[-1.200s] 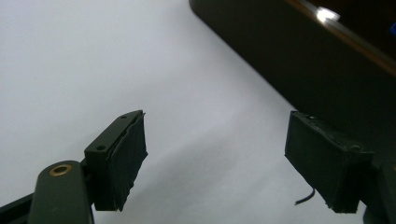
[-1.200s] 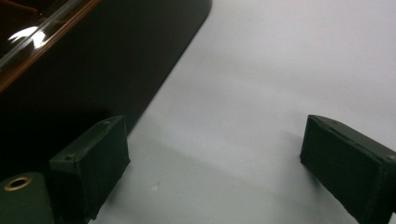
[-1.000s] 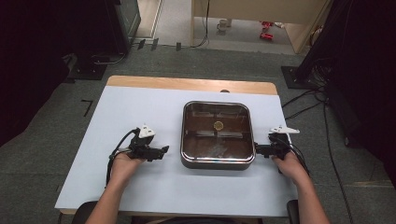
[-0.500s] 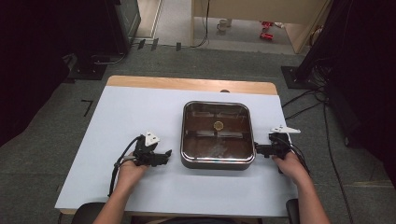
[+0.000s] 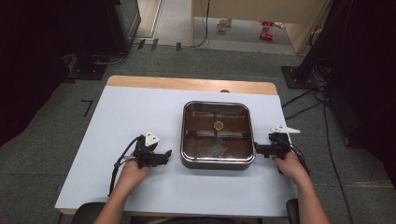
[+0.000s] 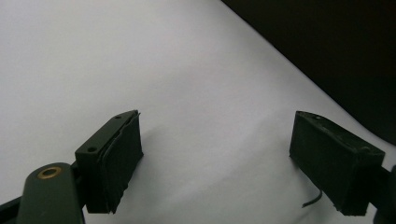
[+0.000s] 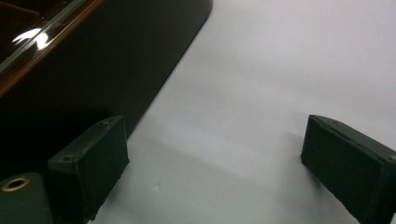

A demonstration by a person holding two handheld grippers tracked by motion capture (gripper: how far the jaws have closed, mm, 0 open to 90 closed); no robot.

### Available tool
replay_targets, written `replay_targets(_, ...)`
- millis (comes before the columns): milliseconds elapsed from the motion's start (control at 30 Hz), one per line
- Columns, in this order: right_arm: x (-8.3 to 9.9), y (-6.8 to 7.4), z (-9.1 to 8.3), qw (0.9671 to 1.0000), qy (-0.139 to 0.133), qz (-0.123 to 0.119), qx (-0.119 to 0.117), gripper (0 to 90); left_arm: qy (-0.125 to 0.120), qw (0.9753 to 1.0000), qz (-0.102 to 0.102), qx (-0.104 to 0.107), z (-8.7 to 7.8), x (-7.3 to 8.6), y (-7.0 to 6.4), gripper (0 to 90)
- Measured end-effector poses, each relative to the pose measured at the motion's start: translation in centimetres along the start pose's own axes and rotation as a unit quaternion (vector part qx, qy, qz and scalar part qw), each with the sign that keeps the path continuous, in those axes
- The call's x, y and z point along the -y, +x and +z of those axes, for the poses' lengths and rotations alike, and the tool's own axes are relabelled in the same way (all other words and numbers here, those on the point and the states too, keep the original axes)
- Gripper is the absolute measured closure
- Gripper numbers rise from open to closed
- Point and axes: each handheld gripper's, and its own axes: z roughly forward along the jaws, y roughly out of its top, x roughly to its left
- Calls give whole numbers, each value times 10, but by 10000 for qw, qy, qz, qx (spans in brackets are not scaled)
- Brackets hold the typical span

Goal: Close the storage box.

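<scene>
A square dark pot (image 5: pixel 217 134) with a glass lid and a small round brass knob (image 5: pixel 217 124) stands on the pale blue table (image 5: pixel 140 112), right of centre. My left gripper (image 5: pixel 166 154) lies low on the table just left of the pot's near corner, jaws wide apart with bare table between them (image 6: pixel 215 154). My right gripper (image 5: pixel 258 149) sits at the pot's right side, close to its wall, open; its own view shows the pot's dark wall (image 7: pixel 116 60) and lid edge beside the left jaw. Neither holds anything.
A wooden strip (image 5: pixel 187 84) runs along the table's far edge. Cables (image 5: pixel 116 163) trail from both grippers. Dark equipment stands (image 5: pixel 93 60) and floor cables surround the table. Open table surface lies to the left of the pot.
The left hand has carried its gripper rightward and a little nearer, closing on the pot's left near corner. The right gripper has stayed by the pot's right side.
</scene>
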Motion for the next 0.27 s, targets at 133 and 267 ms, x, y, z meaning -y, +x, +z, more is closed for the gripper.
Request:
replay_targets(133,0,0,0,10000,1,4,1,68,-4,10000,-17,-39,0,0,-1,157)
replay_targets(267,0,0,0,10000,-1,-1,2,68,17,9999,-81,-99,0,0,-1,134)
